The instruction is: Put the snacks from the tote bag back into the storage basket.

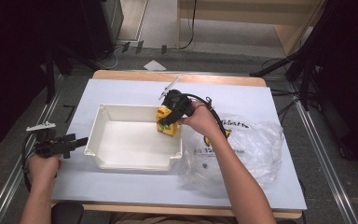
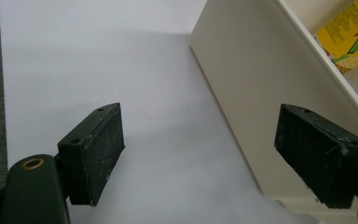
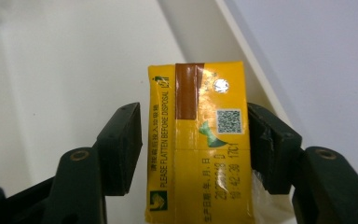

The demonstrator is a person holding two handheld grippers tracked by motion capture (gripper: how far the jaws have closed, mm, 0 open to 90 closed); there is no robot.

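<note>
A yellow drink carton (image 1: pixel 168 129) stands inside the white tray (image 1: pixel 135 164), against its right wall. My right gripper (image 1: pixel 166 120) reaches down over the carton, one jaw on each side. In the right gripper view the carton (image 3: pixel 200 93) sits between the jaws of the right gripper (image 3: pixel 193 135). A thin gap shows at the left pad, and the right pad is at the carton's edge, so the jaws are open. My left gripper (image 1: pixel 81 141) rests open on the table just outside the tray's left wall (image 2: pixel 251 84). Nothing lies between the jaws of the left gripper (image 2: pixel 200 149). The carton (image 2: pixel 349 42) peeks over the rim.
A crumpled clear plastic bag (image 1: pixel 251 144) with printed lettering lies to the right of the tray, under my right forearm. The pale mat (image 1: pixel 121 88) covers the wooden table. Dark stands and cables surround the table on the floor.
</note>
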